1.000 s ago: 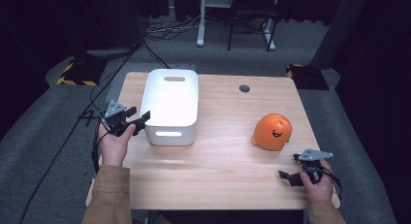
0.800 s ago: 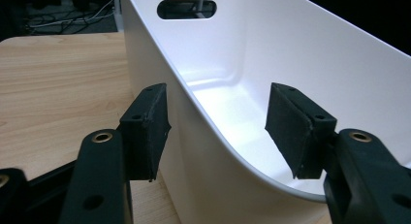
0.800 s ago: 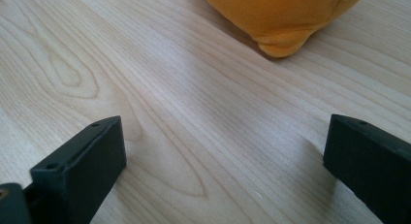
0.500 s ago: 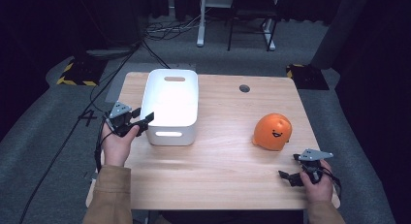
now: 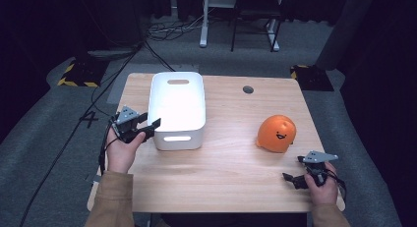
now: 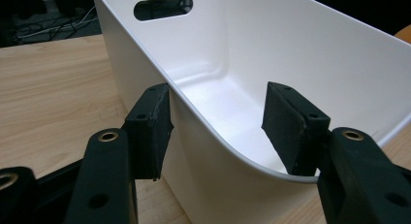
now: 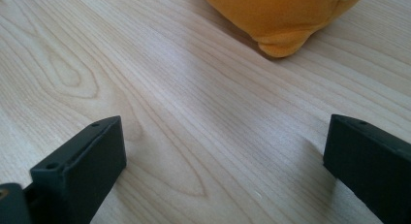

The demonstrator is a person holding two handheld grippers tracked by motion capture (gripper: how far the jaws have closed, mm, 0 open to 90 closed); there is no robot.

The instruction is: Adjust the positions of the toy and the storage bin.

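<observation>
The left gripper (image 5: pixel 147 126) straddles the near left rim of the white plastic bin (image 5: pixel 178 109), jaws wide, one outside the wall and one inside; whether a pad touches the wall is hard to tell. The bin stands on the left half of the wooden table (image 5: pixel 231 158). The right gripper (image 5: pixel 294 180) rests spread wide at the near right corner, near the orange plush toy (image 5: pixel 276 133).

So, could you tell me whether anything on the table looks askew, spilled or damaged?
Nothing stands out. The white bin sits upright and empty, with the left gripper open astride its rim; the orange plush rests intact on the table.
</observation>
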